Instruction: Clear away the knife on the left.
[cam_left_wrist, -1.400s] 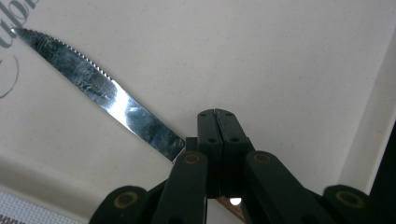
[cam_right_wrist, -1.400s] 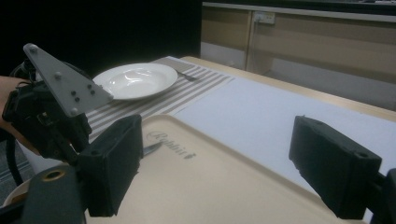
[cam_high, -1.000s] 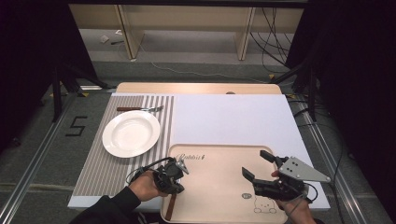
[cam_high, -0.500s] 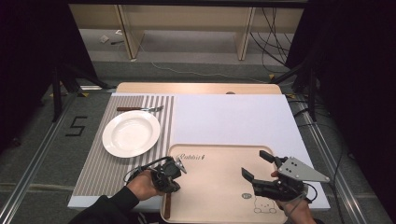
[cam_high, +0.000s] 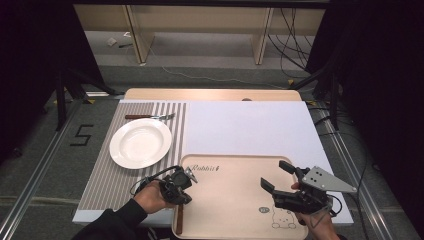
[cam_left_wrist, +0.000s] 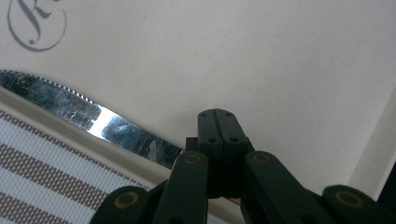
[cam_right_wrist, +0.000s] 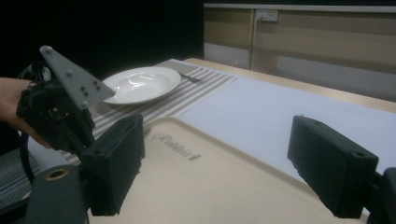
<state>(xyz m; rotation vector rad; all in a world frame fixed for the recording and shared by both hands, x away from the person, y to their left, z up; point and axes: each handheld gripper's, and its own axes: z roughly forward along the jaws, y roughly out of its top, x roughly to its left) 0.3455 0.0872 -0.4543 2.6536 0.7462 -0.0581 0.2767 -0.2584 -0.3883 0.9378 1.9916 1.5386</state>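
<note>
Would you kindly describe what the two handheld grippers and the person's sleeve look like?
Both are black. The left gripper has linkage arms with brass-coloured pivot pins, slim flat jaws and a thin black cable looping off it. The right gripper has thick blocky jaws and a grey three-cornered plate dotted with holes on top. The left forearm wears a dark sleeve.

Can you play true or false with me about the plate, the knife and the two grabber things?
1. The round white plate sits on the striped grey placemat. True.
2. The silver serrated knife lies on the white plate. False: it lies along the left edge of the beige tray, its handle under the left gripper.
3. The left gripper has its jaws pressed together. True.
4. The right gripper is shut. False: its jaws stand wide apart above the tray.
5. A fork with a brown handle lies beyond the plate on the placemat. True.
6. The plate has food on it. False: it is bare.
</note>
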